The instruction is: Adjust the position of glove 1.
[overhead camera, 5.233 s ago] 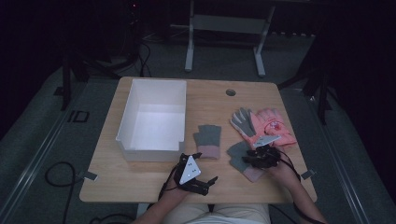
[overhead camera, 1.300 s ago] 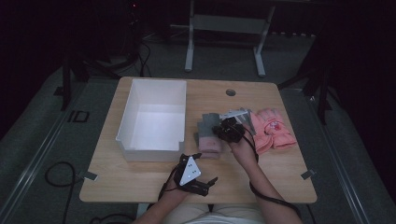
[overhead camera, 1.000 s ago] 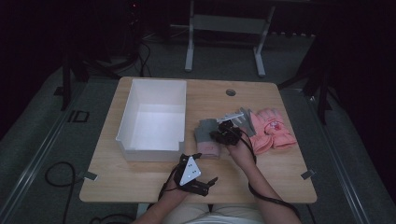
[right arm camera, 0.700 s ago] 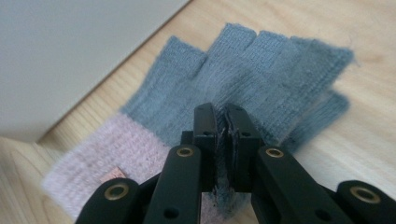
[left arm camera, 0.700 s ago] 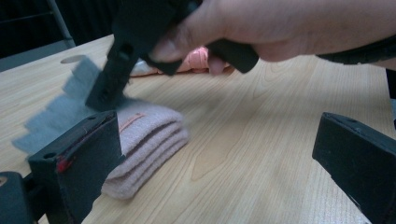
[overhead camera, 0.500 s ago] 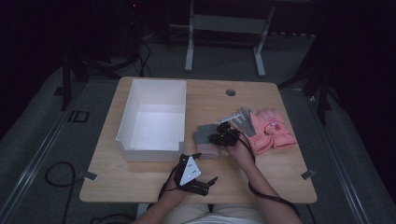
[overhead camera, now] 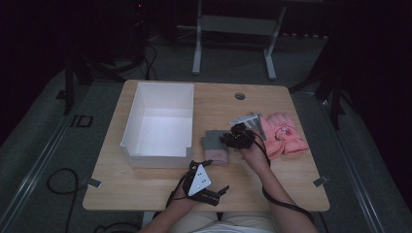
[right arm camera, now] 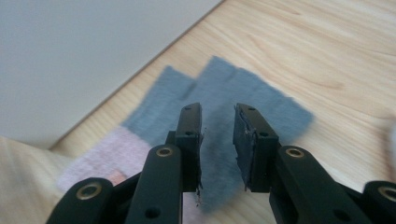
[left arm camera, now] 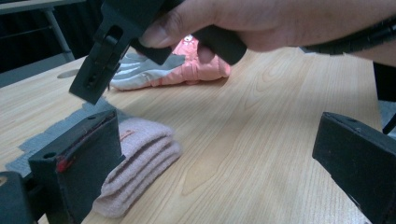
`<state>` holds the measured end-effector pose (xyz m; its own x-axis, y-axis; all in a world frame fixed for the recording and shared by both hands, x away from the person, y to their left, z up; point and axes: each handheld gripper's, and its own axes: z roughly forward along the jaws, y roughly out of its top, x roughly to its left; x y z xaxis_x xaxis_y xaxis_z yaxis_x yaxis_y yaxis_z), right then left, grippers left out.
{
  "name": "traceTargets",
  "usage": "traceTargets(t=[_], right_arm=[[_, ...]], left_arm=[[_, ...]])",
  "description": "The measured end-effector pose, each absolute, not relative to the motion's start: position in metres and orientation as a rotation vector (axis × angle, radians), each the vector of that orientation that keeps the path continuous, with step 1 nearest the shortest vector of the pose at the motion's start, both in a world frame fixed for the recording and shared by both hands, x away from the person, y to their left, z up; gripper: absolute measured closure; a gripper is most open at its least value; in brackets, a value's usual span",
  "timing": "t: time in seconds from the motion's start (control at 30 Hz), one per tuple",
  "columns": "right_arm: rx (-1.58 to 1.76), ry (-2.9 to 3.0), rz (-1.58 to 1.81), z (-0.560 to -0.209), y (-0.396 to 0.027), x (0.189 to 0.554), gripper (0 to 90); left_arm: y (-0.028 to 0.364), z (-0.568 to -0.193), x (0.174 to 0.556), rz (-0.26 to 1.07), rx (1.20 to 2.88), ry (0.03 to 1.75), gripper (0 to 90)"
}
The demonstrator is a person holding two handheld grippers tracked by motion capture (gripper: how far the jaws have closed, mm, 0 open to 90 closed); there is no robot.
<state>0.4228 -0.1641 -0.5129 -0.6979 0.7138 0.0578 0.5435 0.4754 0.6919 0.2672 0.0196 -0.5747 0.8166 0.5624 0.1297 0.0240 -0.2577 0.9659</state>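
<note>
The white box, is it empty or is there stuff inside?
Empty. The high view looks straight into the white box and shows bare white floor; the gloves lie outside on the table.

The box point(overhead camera: 160, 121) sits on the left part of the table point(overhead camera: 145, 189). Just right of it lies a folded glove point(overhead camera: 214, 145). Farther right lies another glove point(overhead camera: 284, 133). The right gripper point(overhead camera: 232, 141) hangs between them, over the folded glove's right edge. The left gripper point(overhead camera: 214, 194) rests at the near edge.

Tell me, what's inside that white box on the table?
Nothing that shows: the white box has a bare white floor in the high view. The strip just behind its near wall is hidden. The grey glove lies outside, beside it on the table.
</note>
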Motion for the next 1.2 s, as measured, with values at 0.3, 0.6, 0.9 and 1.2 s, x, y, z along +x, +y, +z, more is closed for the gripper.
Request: traceTargets(t=[0.3, 0.6, 0.9, 1.2], right_arm=[[1.072, 2.552, 0.953, -0.531, -0.142, 0.422, 90.0], [1.043, 2.561, 0.897, -0.545, -0.146, 0.422, 90.0], [1.061, 2.543, 0.878, -0.543, -0.17, 0.416, 90.0], [1.083, 2.54, 0.876, -0.542, -0.197, 0.412, 90.0]], left_arm=[[0.023, -0.574, 0.268, 0.543, 1.756, 0.454, 1.0], [0.025, -0.573, 0.266, 0.536, 1.742, 0.45, 1.0], [0.023, -0.572, 0.266, 0.52, 1.728, 0.446, 0.9], [0.021, -0.568, 0.264, 0.488, 1.713, 0.433, 0.9]])
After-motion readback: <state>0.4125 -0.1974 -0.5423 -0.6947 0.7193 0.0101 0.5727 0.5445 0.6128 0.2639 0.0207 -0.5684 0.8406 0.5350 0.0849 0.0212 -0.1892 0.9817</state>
